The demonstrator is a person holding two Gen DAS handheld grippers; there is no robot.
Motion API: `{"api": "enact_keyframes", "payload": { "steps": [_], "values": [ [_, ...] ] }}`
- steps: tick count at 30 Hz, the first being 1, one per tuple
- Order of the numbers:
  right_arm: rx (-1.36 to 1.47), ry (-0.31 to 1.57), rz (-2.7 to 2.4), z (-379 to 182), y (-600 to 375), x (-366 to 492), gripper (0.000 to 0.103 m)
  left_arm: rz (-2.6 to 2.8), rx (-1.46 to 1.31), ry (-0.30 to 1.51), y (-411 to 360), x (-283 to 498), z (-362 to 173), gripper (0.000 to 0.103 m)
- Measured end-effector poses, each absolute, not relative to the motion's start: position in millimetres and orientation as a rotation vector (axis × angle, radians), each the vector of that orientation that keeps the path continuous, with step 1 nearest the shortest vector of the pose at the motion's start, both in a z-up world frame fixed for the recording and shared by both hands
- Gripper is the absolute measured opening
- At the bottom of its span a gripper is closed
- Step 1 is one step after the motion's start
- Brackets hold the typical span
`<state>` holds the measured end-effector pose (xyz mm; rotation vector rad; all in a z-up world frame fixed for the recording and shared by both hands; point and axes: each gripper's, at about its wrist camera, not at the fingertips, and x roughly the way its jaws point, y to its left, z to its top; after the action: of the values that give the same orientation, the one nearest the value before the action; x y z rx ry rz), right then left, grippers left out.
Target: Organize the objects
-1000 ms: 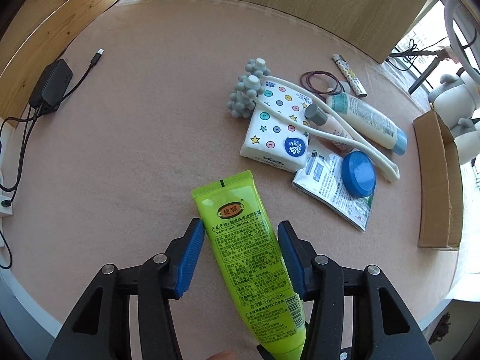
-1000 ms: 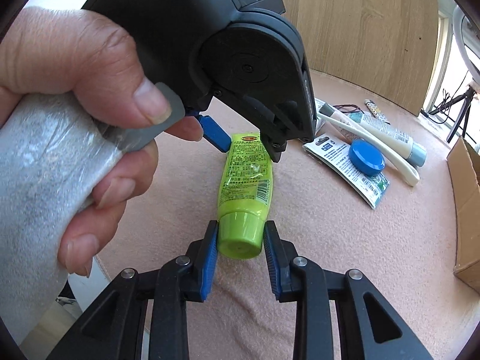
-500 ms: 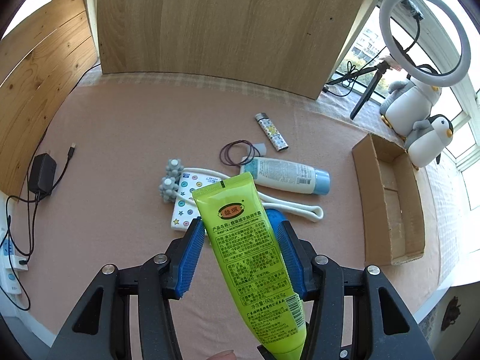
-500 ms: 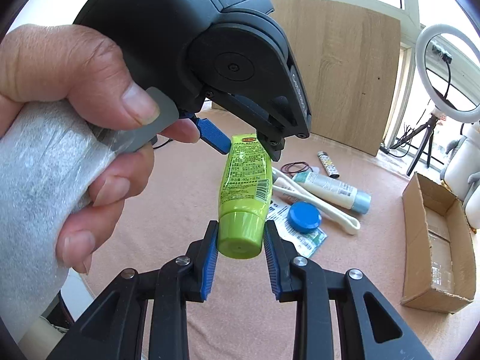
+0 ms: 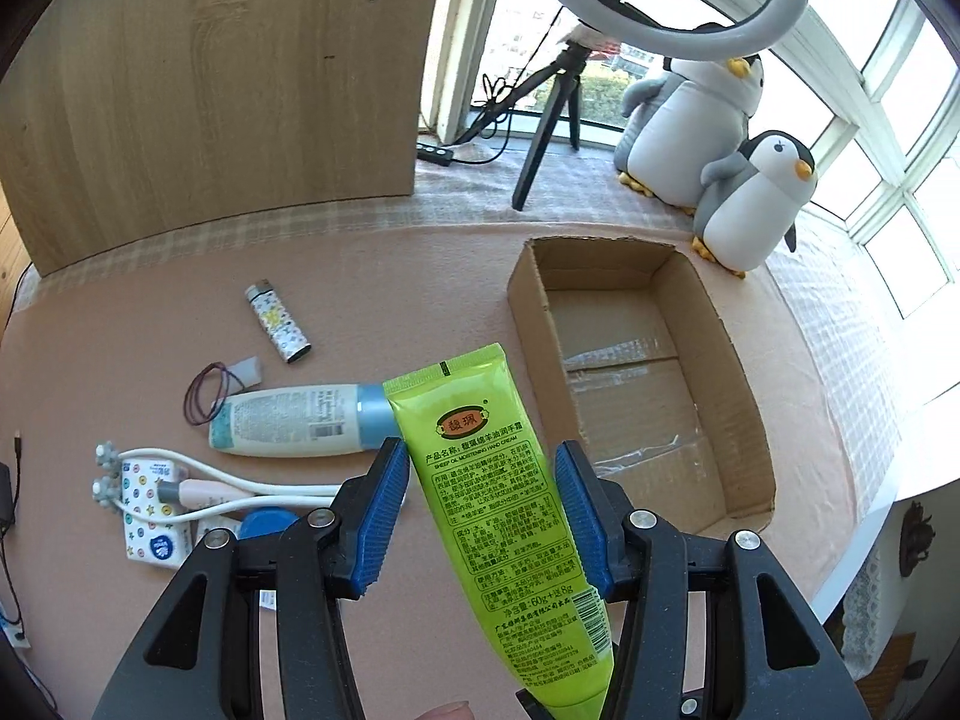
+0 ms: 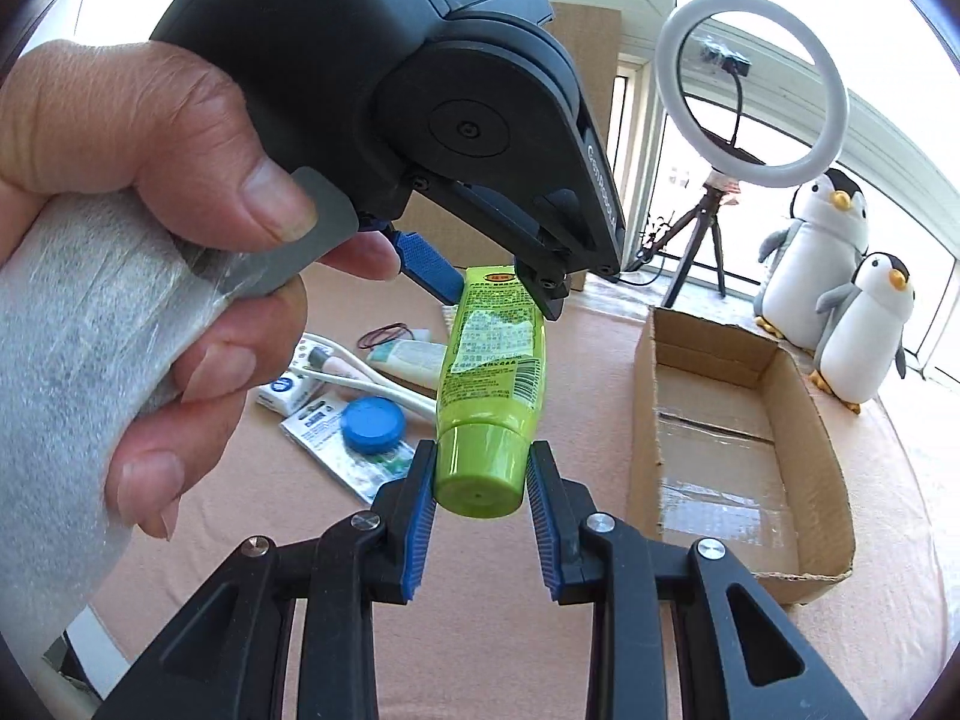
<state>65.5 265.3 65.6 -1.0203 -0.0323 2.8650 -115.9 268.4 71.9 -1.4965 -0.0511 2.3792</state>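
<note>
Right wrist view: my right gripper (image 6: 477,495) clamps the tube (image 6: 489,384) by its cap, up off the worktop; my left gripper (image 5: 480,504) straddles it, jaws wide. Next, I'd judge: into the box (image 6: 840,480).

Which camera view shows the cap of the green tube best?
The right wrist view: the cap of the green tube faces the camera, clamped between the right gripper's pads. In the left wrist view only the printed body shows between the left gripper's pads; the cap end is cut off at the bottom.
</note>
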Motion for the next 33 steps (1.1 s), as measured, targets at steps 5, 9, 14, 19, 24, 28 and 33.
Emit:
{"api": "enact_keyframes", "payload": {
  "steps": [5, 9, 14, 19, 24, 28, 33],
  "values": [
    [-0.988, 0.015, 2.771, 62.2, 311.0, 81.2, 0.026, 2.307, -1.457, 0.015, 338.9, -122.3, 66.5, 0.055],
    [-0.974, 0.040, 2.713, 56.6, 338.1, 90.9, 0.026, 2.263, -1.443, 0.053, 377.1, -126.1, 60.9, 0.055],
    [-0.963, 0.051, 2.679, 51.1, 357.6, 96.4, 0.026, 2.244, -1.432, 0.084, 398.9, -133.3, 54.3, 0.055],
    [-0.994, 0.036, 2.627, 38.9, 368.0, 87.0, 0.027, 2.311, -1.365, 0.145, 397.5, -147.2, 47.0, 0.102],
    [-0.986, 0.069, 2.588, 35.9, 366.6, 98.1, 0.035, 2.379, -1.379, 0.158, 351.2, -157.6, 45.5, 0.102],
    [-0.977, 0.075, 2.592, 45.2, 356.6, 108.5, 0.035, 2.459, -1.363, 0.175, 294.9, -153.3, 53.7, 0.102],
    [-0.969, 0.078, 2.645, 57.4, 337.9, 106.7, 0.048, 2.597, -1.360, 0.172, 202.1, -137.2, 61.6, 0.102]
  ]
}}
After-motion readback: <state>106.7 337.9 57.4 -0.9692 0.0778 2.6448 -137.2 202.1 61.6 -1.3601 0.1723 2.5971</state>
